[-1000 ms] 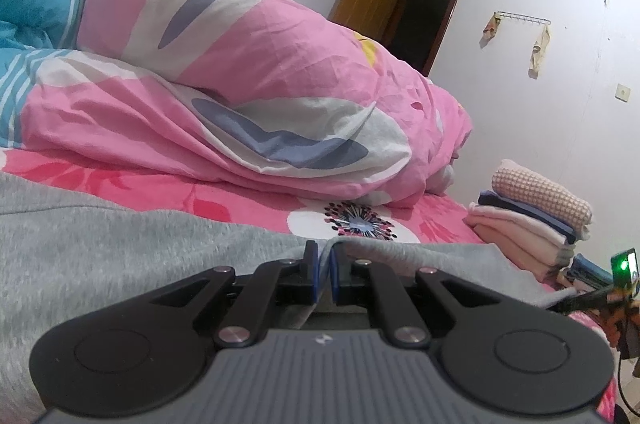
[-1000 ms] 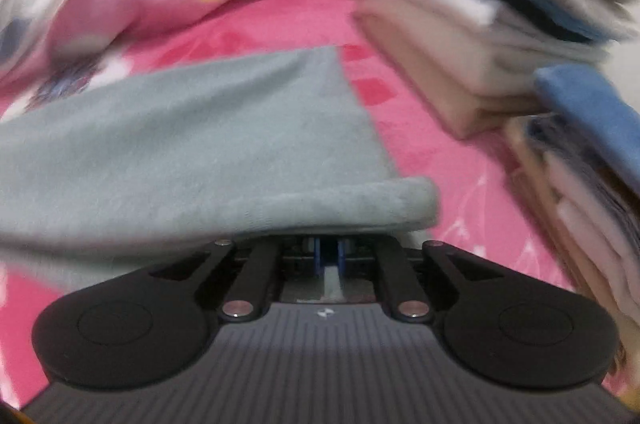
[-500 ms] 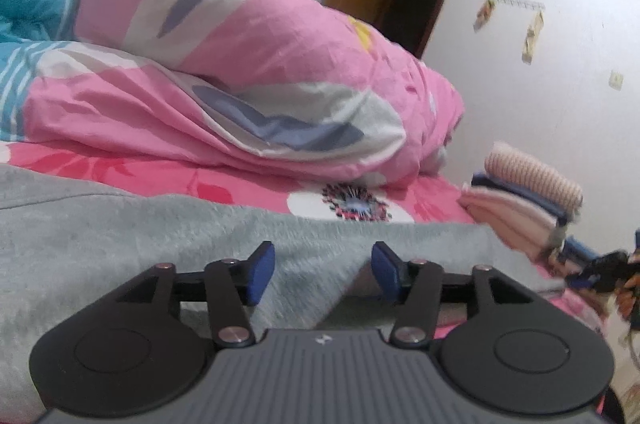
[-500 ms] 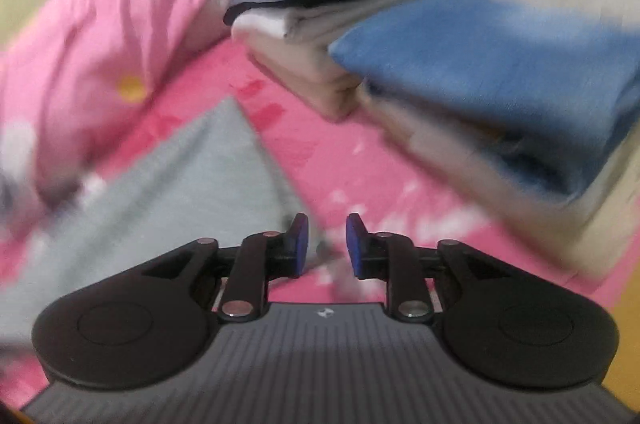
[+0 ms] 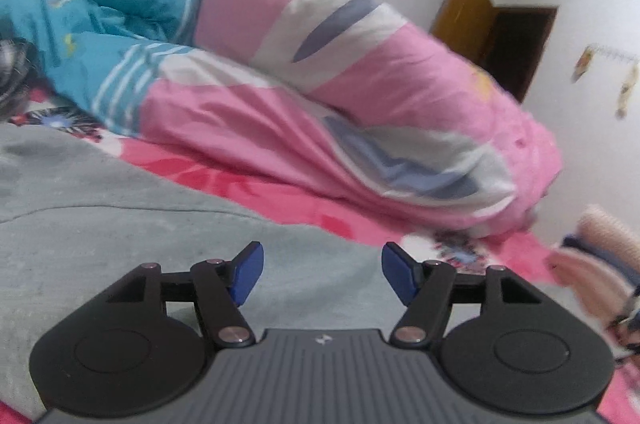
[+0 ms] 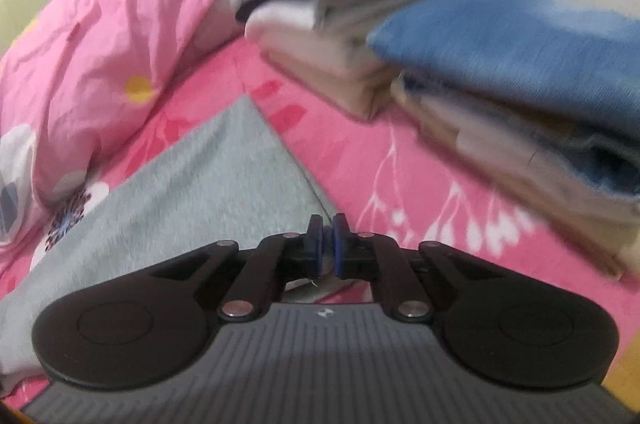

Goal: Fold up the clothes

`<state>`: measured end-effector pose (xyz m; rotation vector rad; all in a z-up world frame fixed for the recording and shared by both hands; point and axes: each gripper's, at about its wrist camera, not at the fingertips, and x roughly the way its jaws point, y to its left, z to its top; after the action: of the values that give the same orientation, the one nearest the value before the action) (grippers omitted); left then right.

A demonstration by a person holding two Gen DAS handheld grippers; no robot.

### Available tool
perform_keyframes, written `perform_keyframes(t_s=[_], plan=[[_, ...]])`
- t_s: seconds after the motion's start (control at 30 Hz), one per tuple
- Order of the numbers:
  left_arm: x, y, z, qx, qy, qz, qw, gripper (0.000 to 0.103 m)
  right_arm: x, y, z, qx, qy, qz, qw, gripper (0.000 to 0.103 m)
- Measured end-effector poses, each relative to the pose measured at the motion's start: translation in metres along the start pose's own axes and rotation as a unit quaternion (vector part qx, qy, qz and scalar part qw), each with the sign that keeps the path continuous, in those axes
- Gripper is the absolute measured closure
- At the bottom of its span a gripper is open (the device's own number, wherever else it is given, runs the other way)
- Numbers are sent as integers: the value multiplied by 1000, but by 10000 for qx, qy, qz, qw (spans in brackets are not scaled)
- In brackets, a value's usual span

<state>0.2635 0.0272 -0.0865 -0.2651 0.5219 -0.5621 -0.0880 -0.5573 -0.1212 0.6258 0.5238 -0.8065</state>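
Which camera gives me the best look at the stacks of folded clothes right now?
The right wrist view: the stacks of folded clothes fill its upper right, layers distinguishable despite blur. The left wrist view catches only a small blurred sliver at its right edge.

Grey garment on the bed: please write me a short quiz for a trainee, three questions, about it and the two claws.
1. True or false: the left claw is clamped on the grey garment.
2. In the right wrist view, which colour is the top piece of the nearer folded stack? A blue, B green, C black.
3. Fill in: the right claw is ____.
Key: 1 false: its jaws are opening, and the cloth lies under them, not pinched. 2 A. 3 shut, at the garment's edge; whether it pinches cloth cannot be told.
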Motion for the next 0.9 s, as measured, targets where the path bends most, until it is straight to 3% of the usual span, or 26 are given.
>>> perform_keyframes(t_s=[0.33,0.43,0.57,0.63,0.73,0.8,0.9], plan=[[18,-4,-11,534,345,985,9931,36,27,-13,-12,-699,-8,-676,9953,103],[17,1,-9,423,313,1094,9926,36,9,-6,-9,-835,-375,-873,9920,100],[20,6,-8,361,332,1300,9903,36,-9,32,-4,-1486,-746,-105,9860,99],[23,8,-9,363,387,1510,9871,36,-5,64,-9,-2222,-655,449,9718,99],[24,17,-10,255,417,1730,9837,36,5,100,-33,-3470,-459,1188,9292,97],[24,23,-8,203,417,1904,9806,36,24,97,-50,-4085,-99,860,9086,91],[23,30,-5,192,394,2084,9771,36,26,60,-41,-3589,-246,318,9325,88]])
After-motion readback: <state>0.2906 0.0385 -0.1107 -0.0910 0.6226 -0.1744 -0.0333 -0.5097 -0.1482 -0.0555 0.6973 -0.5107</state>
